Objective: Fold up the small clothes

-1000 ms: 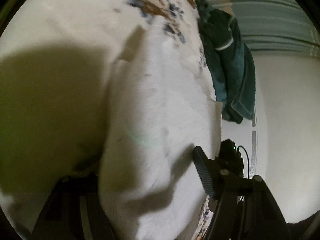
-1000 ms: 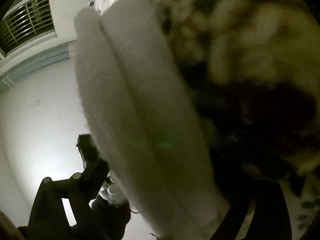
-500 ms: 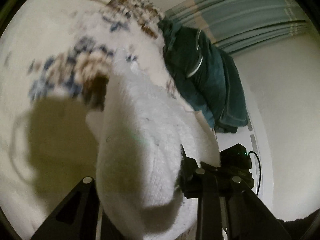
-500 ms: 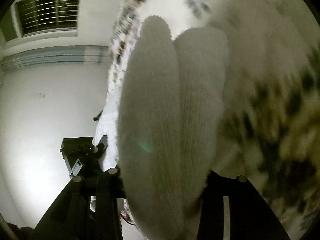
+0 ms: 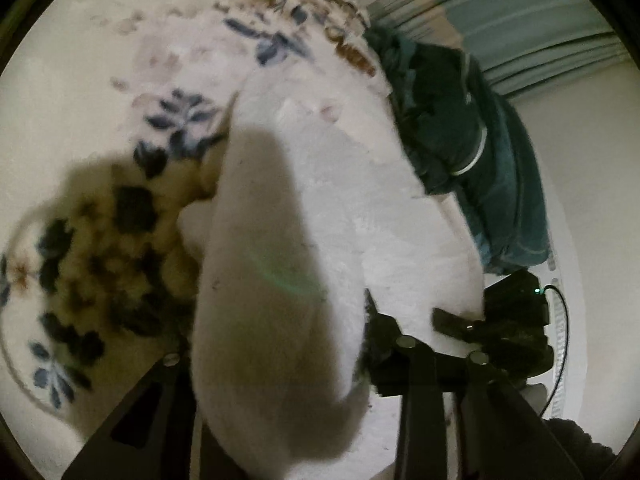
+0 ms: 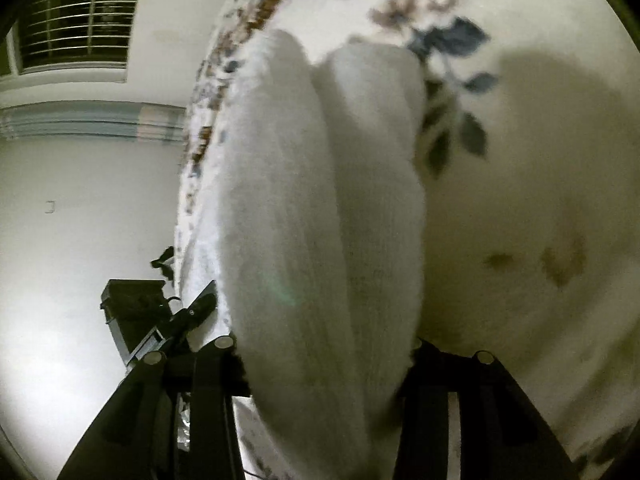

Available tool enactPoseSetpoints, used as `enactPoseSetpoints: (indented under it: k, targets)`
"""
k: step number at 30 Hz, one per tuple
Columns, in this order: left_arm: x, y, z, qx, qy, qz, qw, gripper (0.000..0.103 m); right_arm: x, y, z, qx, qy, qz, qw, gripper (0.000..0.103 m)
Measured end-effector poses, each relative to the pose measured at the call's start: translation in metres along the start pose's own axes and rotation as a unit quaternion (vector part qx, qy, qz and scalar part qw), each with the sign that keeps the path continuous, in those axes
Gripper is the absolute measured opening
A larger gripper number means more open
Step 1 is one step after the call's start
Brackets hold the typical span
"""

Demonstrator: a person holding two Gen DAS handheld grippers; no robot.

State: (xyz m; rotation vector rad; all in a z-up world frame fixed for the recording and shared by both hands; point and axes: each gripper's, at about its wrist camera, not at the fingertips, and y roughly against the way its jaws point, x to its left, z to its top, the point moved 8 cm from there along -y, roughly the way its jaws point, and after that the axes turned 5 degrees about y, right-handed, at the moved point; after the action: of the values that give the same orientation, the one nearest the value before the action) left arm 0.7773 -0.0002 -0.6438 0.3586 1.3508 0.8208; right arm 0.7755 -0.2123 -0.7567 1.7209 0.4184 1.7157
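Both opening grippers, left gripper (image 5: pixel 276 356) and right gripper (image 6: pixel 324 348), straddle the white garment (image 5: pixel 304 216).

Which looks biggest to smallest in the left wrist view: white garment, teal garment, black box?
1. White garment, though it is nearest the camera, which inflates it.
2. Teal garment.
3. Black box.

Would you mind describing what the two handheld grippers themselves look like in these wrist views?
Both are matte black. The left gripper has two flat, angular finger arms with triangular cut-outs and round silver pivot bolts. The right gripper has the same build; seen from the left wrist, it carries a boxy black housing with a small green light and a thin black cable. No hand or sleeve is clearly visible.
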Motion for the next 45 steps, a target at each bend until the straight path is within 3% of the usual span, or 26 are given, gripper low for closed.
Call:
enactPoseSetpoints:
  k: [3,5,6,7,9,11,12,13,14,15,18,21,23,28,33,38,45]
  targets:
    - [0.005,0.006,-0.004,0.013,0.005,0.039,0.9991,0.045,-0.010,0.007,-0.007,0.013,0.000,-0.043,0.999,0.068]
    - [0.009,0.018,-0.009,0.007,-0.002,0.096,0.9954,0.051,-0.007,0.017,-0.011,0.014,0.025,-0.096,0.995,0.076]
    - [0.009,0.025,-0.013,0.002,-0.009,0.122,0.9925,0.052,-0.002,0.023,-0.014,0.011,0.045,-0.142,0.989,0.084]
    - [0.007,0.034,-0.016,-0.011,-0.023,0.162,0.9865,0.054,0.002,0.027,-0.015,0.006,0.059,-0.173,0.983,0.085]
    - [0.002,0.049,-0.025,-0.033,-0.047,0.218,0.9743,0.054,0.012,0.042,-0.023,-0.008,0.091,-0.253,0.963,0.086]
    - [-0.006,0.067,-0.040,-0.063,-0.079,0.284,0.9534,0.056,0.026,0.062,-0.039,-0.022,0.115,-0.321,0.940,0.089]
    - [-0.010,0.075,-0.047,-0.070,-0.088,0.306,0.9454,0.062,0.031,0.068,-0.045,-0.025,0.121,-0.347,0.930,0.097]
    - [-0.015,0.083,-0.056,-0.075,-0.091,0.318,0.9407,0.071,0.037,0.079,-0.054,-0.032,0.131,-0.377,0.916,0.103]
    - [-0.019,0.088,-0.062,-0.077,-0.091,0.325,0.9383,0.095,0.040,0.095,-0.065,-0.036,0.136,-0.394,0.908,0.103]
    - [-0.025,0.094,-0.069,-0.080,-0.089,0.326,0.9376,0.103,0.044,0.107,-0.073,-0.041,0.140,-0.413,0.899,0.103]
    - [-0.048,0.113,-0.078,-0.098,-0.092,0.339,0.9309,0.103,0.061,0.139,-0.090,-0.064,0.151,-0.460,0.873,0.103]
    - [-0.072,0.124,-0.086,-0.104,-0.091,0.336,0.9318,0.103,0.084,0.163,-0.103,-0.083,0.158,-0.484,0.857,0.103]
    - [-0.090,0.138,-0.093,-0.112,-0.100,0.349,0.9250,0.103,0.100,0.177,-0.110,-0.094,0.160,-0.490,0.852,0.103]
    - [-0.137,0.180,-0.114,-0.127,-0.117,0.356,0.9185,0.103,0.139,0.223,-0.136,-0.107,0.161,-0.483,0.854,0.103]
    - [-0.185,0.224,-0.137,-0.142,-0.128,0.352,0.9164,0.103,0.188,0.283,-0.172,-0.127,0.169,-0.487,0.847,0.103]
    - [-0.248,0.278,-0.170,-0.170,-0.145,0.339,0.9137,0.103,0.247,0.352,-0.219,-0.153,0.184,-0.478,0.845,0.103]
    - [-0.322,0.348,-0.217,-0.214,-0.159,0.324,0.9076,0.103,0.333,0.455,-0.288,-0.211,0.209,-0.468,0.832,0.103]
